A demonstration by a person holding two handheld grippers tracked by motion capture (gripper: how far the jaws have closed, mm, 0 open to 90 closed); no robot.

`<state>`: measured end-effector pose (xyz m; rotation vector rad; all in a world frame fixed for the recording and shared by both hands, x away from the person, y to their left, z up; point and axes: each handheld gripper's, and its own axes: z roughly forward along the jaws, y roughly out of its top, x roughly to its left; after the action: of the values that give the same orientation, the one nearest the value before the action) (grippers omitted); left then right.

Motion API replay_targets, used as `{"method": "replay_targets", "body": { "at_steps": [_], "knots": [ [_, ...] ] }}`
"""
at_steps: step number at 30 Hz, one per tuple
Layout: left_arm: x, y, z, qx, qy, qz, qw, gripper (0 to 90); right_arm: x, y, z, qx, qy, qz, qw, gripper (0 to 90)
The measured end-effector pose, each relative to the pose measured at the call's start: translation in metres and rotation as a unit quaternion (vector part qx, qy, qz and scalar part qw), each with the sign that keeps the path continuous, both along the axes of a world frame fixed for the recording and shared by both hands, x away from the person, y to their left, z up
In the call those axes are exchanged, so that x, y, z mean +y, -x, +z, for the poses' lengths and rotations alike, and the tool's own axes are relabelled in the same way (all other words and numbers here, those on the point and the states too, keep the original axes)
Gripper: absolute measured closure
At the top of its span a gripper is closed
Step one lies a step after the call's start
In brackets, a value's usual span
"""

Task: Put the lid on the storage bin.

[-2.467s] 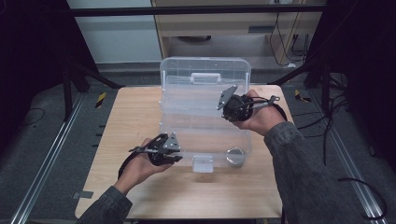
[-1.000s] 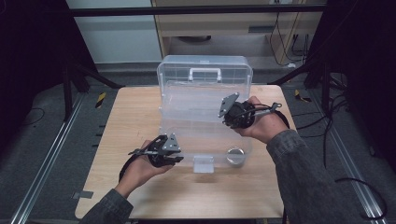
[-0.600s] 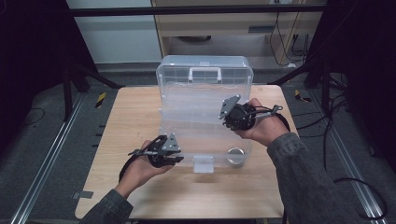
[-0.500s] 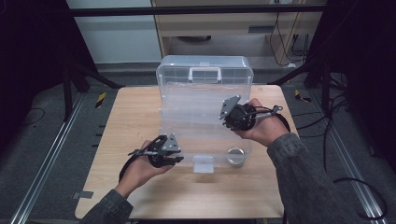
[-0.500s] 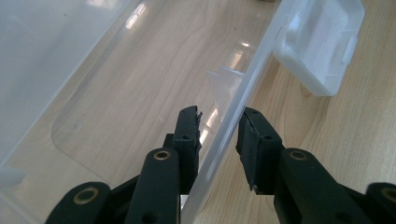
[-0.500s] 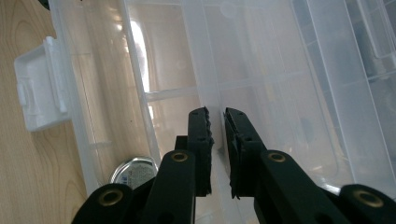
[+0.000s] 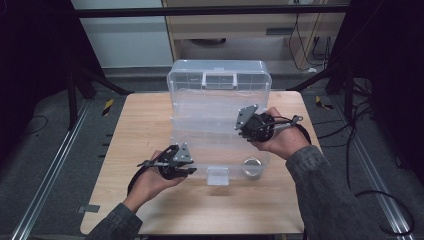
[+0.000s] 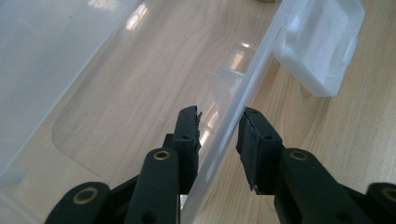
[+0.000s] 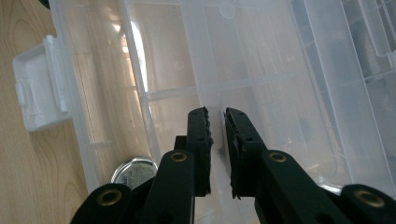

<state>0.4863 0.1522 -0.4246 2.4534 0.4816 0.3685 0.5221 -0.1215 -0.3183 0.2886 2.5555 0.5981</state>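
Clear plastic makes up the large hinged organiser box (image 7: pixel 220 117) standing open in the middle of the light wooden surface (image 7: pixel 135 125), its lid upright at the far side with a white handle on top. Left gripper (image 8: pixel 219 135) is at the box's near left corner; its fingers (image 8: pixel 189 135) straddle the thin front wall of the tray, one inside and one outside, with a gap showing on each side, so they are apart. Right gripper (image 9: pixel 217 126) is over the right part of the tray, its fingers (image 9: pixel 201 135) nearly together on a thin clear divider wall. Just beside it a small round silver tin (image 7: pixel 251 166) lies in the tray, near the white front latch (image 7: pixel 218 176).
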Motion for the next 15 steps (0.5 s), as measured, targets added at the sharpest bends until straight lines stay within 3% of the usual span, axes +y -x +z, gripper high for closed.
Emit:
{"method": "replay_targets", "body": {
  "at_steps": [10, 11, 15],
  "knots": [
    [0.0005, 0.0, -0.0001, -0.001, 0.002, -0.002, 1.0, 68.3, -0.0008, 0.0043, -0.0028, -0.001, -0.001, 0.003, 1.0, 80.6],
    [0.001, -0.0022, 0.0009, -0.01, -0.006, -0.015, 0.9998, 68.3, -0.0008, 0.0047, -0.0029, -0.001, -0.001, 0.003, 1.0, 80.6],
    [0.0011, -0.0016, 0.0005, -0.013, -0.005, -0.015, 0.9998, 68.1, -0.0006, 0.0063, -0.0042, -0.003, -0.002, 0.003, 1.0, 80.6]
  ]
}}
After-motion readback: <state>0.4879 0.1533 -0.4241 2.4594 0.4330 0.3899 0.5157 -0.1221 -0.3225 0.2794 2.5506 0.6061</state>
